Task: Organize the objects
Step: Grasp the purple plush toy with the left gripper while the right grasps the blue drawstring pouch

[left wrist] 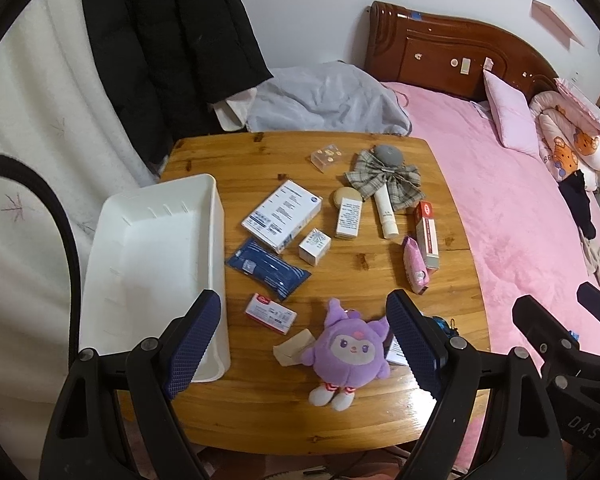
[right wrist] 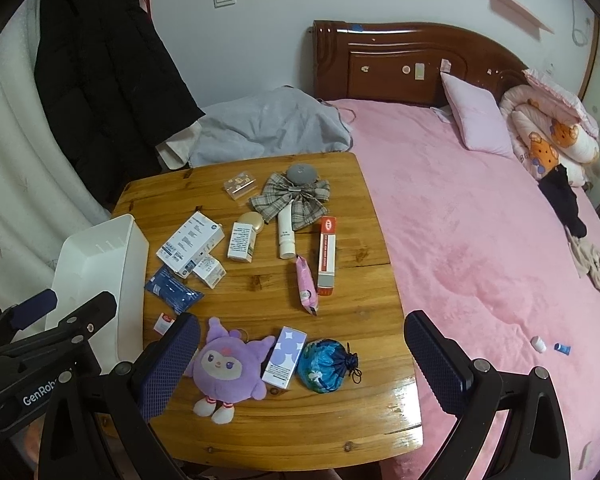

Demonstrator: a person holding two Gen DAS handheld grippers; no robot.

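a: where do the grippers stand?
b: the left gripper (left wrist: 306, 334) hangs above the near edge of the wooden table (left wrist: 380, 420), its fingers spread wide with nothing between them. the right gripper (right wrist: 302, 356) is spread the same way and holds nothing; its right finger (right wrist: 436, 364) is out over the pink bedspread (right wrist: 480, 220), past the table's right edge.

a: and the things to sort?
b: take the purple plush toy (left wrist: 342, 356) as the mark. it lies face up on the table near the front edge. the white bin (left wrist: 148, 256) sits to its left, along the table's left side. just left of the plush and a little further back is a small pink-and-white box (left wrist: 271, 313), and a beige scrap (left wrist: 294, 346) touches the plush's left side. behind that box lies a dark blue packet (left wrist: 267, 269).

a: what's on the plush's other side?
b: a purple-and-white box (right wrist: 284, 356) just beside it, then a blue drawstring pouch (right wrist: 326, 364) touching that box.

a: further back?
b: behind the plush, a pink sachet (left wrist: 415, 270) and a red-and-white long box (left wrist: 429, 234) side by side. further back still, a large white box (left wrist: 282, 216), a small white carton (left wrist: 314, 246) against its corner, a tall white carton (left wrist: 349, 218) with a round beige compact (left wrist: 346, 197) at its far end, a white tube (left wrist: 387, 216) under a plaid bow (left wrist: 384, 180), a grey round thing (left wrist: 389, 156) atop the bow, and a clear little case (left wrist: 327, 157).
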